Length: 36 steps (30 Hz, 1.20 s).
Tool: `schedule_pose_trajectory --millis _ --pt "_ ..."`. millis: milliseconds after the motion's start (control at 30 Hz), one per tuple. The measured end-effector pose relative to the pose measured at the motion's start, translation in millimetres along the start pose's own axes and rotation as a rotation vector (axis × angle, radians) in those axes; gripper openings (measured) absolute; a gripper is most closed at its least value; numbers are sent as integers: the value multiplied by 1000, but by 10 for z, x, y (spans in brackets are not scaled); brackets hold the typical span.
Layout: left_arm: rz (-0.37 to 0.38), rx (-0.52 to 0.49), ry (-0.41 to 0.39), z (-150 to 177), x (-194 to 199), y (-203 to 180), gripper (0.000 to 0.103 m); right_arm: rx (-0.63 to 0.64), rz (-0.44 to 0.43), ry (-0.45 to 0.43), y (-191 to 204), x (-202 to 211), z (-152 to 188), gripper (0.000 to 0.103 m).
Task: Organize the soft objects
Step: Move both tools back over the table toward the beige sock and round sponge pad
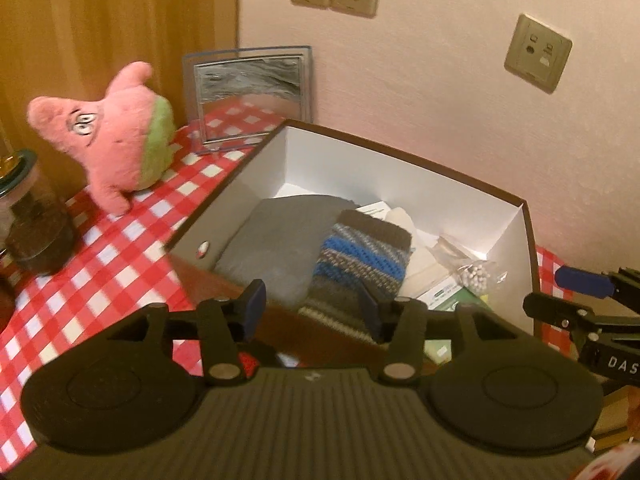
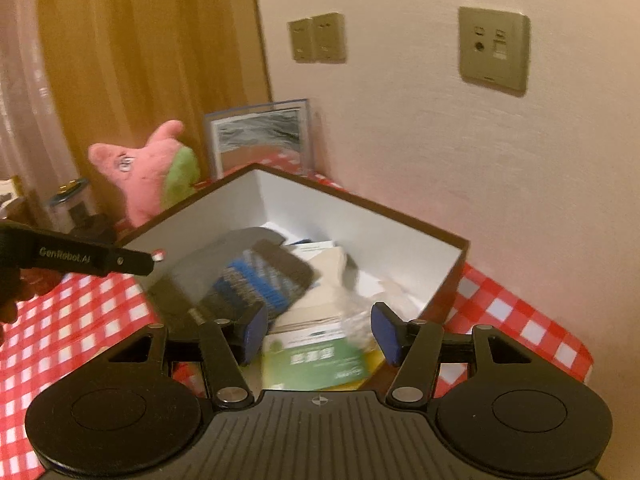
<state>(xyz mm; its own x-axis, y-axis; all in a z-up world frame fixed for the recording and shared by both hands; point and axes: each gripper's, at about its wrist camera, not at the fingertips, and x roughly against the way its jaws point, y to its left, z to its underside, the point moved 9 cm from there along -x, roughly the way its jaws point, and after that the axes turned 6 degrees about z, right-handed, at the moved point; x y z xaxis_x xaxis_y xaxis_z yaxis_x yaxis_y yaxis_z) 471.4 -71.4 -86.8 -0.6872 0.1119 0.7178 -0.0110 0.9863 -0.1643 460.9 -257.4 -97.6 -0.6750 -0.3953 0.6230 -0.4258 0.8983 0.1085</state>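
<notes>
Checkered tablecloth (image 1: 120, 256) holds one box (image 1: 400, 168), one plush (image 1: 116, 136); each hand-held gripper's jaws apart, empty.

Pink plush star (image 1: 108, 136) upright beside the box (image 1: 224, 216) — striped knit (image 1: 360, 260), perhaps a sock, inside.

Readable text, as I see it from the wrist feeds:

- Left wrist view: white letters "DAS" on the black body of the right gripper (image 1: 576, 280), far off to the right of my left fingers; the word is cut by the frame edge.
- Right wrist view: "GenRobot.AI" in pale letters on the black arm of the left gripper (image 2: 136, 262), left of and beyond my right fingers.
- Green packet (image 2: 316, 364) between the right fingers: white print, too blurred to read.
</notes>
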Motion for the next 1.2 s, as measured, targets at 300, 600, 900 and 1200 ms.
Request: schedule_pose_trajectory --millis 300,600,900,1200 --pt "-66 44 -13 404 513 344 54 19 -80 -6 393 265 148 58" --pt "-142 129 23 944 818 733 55 66 -188 39 919 330 418 58" --pt "-179 210 75 1350 790 952 55 115 -239 115 1323 131 711 58" --pt "-177 239 115 1549 634 1037 55 149 -238 177 1505 -117 933 58"
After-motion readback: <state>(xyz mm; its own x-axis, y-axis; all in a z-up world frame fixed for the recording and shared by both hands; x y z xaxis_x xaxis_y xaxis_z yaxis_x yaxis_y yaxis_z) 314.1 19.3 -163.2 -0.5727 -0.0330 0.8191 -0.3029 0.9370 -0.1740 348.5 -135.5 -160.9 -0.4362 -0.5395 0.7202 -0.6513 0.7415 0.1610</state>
